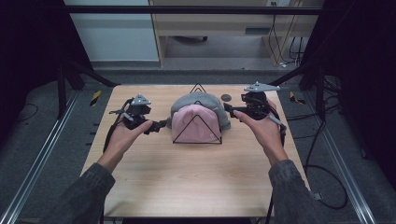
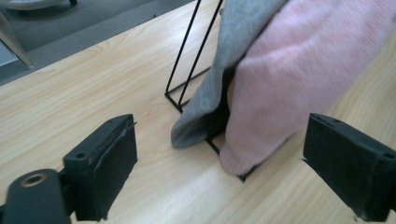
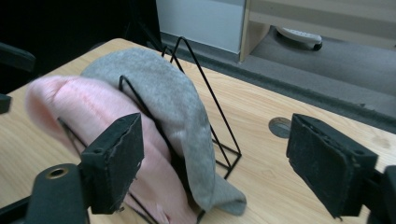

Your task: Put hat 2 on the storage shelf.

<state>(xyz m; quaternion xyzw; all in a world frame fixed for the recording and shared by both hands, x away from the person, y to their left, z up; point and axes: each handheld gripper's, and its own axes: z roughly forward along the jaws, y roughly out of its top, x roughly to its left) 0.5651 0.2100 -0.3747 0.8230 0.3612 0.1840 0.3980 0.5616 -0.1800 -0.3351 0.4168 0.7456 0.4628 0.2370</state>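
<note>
The wire rack (image 1: 197,122) carries a pink cloth (image 1: 196,123) and grey cloth (image 1: 198,101); the left gripper (image 1: 161,124) and right gripper (image 1: 229,109) flank it, jaws apart, touching neither.

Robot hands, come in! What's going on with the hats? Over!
Left gripper open, empty, beside pink hat. Right gripper open, empty, beside grey hat. Both hats draped on wire rack. Nothing blocking.
</note>
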